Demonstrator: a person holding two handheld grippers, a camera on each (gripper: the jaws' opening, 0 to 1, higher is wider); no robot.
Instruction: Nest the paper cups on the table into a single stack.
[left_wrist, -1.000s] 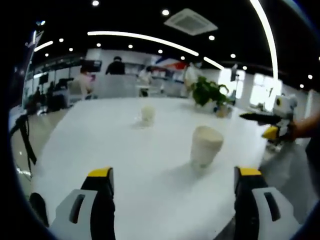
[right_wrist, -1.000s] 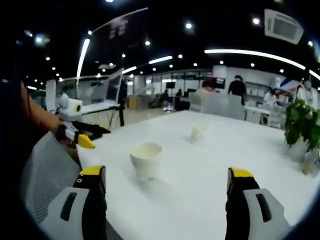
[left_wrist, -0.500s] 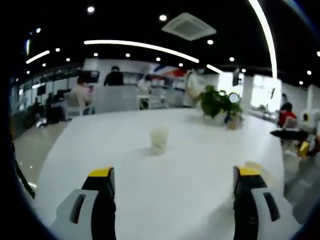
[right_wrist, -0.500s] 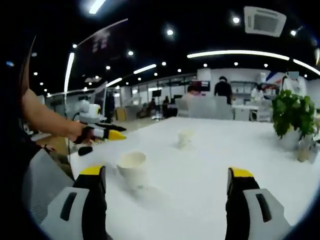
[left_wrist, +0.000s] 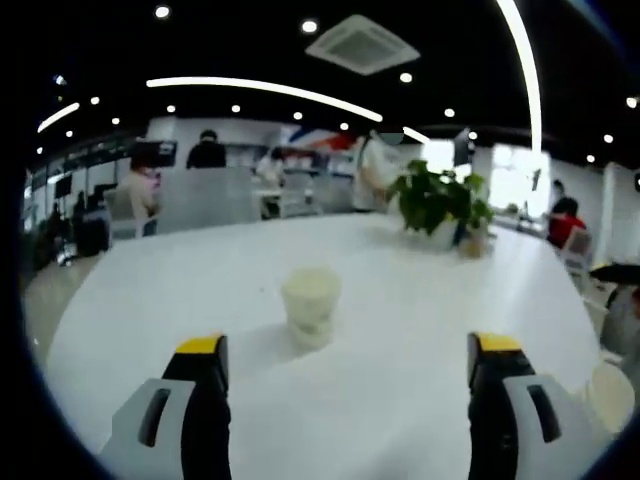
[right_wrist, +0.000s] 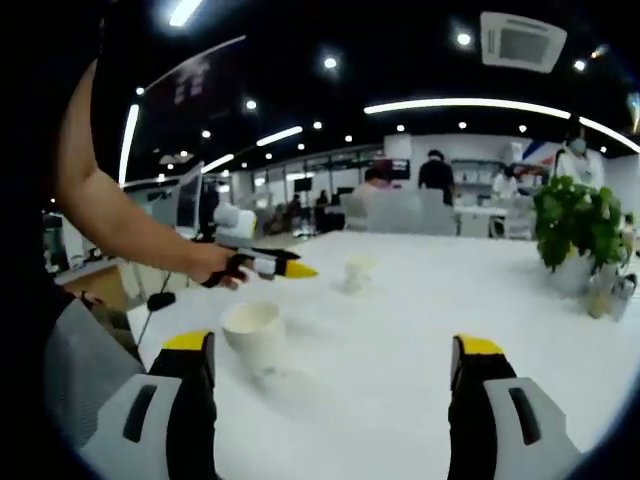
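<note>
A white paper cup (left_wrist: 311, 303) stands upright on the white table (left_wrist: 140, 290), straight ahead of my left gripper (left_wrist: 348, 345), which is open with nothing between its jaws. A second cup (left_wrist: 608, 395) sits at the lower right edge of the left gripper view. In the right gripper view that nearer cup (right_wrist: 254, 332) stands just beyond my left jaw, and the farther cup (right_wrist: 359, 272) is past it. My right gripper (right_wrist: 332, 345) is open and holds nothing. The left gripper (right_wrist: 298, 270), held by a hand, reaches in from the left, pointing at the farther cup.
A potted plant (left_wrist: 437, 200) stands on the table's far right side, also seen as a plant (right_wrist: 575, 225) in the right gripper view. A grey chair back (right_wrist: 80, 370) sits at the near left table edge. People and desks fill the office behind.
The left gripper has moved forward over the table toward the farther cup, which now looks larger and centred. The nearer cup slid to the left view's lower right edge. Both grippers stayed open.
</note>
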